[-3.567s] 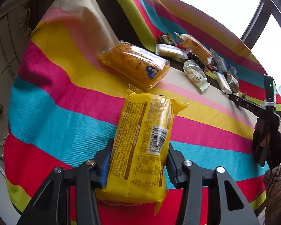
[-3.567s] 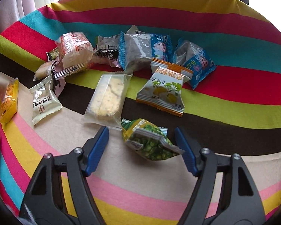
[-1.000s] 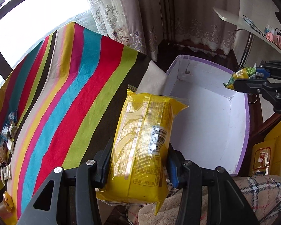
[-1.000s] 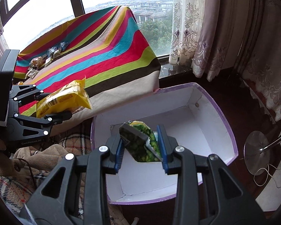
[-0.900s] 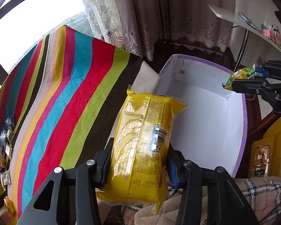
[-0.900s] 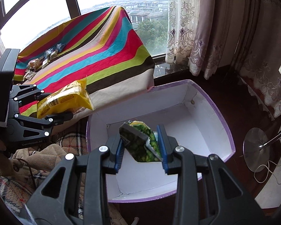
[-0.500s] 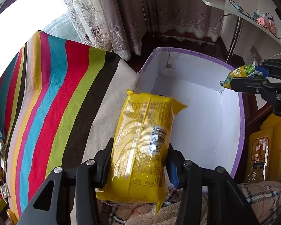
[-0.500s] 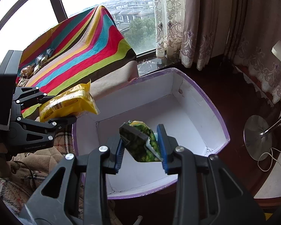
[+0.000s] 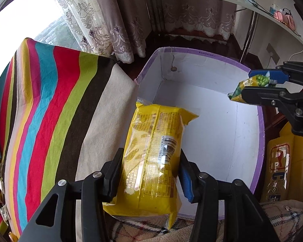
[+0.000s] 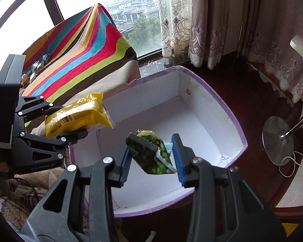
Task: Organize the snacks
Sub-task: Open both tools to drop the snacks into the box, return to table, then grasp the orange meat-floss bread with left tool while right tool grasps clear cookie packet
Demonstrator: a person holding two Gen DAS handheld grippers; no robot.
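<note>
Your right tool (image 10: 152, 154), angled down over the box (image 10: 228, 109), has just been opening around the pea packet (image 10: 151, 151); your left tool (image 9: 149, 171) clamps the yellow pack (image 9: 153, 157).

A home living room: lace curtains (image 10: 177, 20), striped throw (image 9: 50, 100), floor-lamp base (image 10: 277, 141), window view of houses.

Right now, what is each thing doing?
Left gripper, jaws shut on the yellow pack.
Yellow pack, held over the box's edge.
Right gripper, jaws just opening, now open.
Pea bag, loose between the right jaws, over the box.
Box, open, nothing seen inside.
</note>
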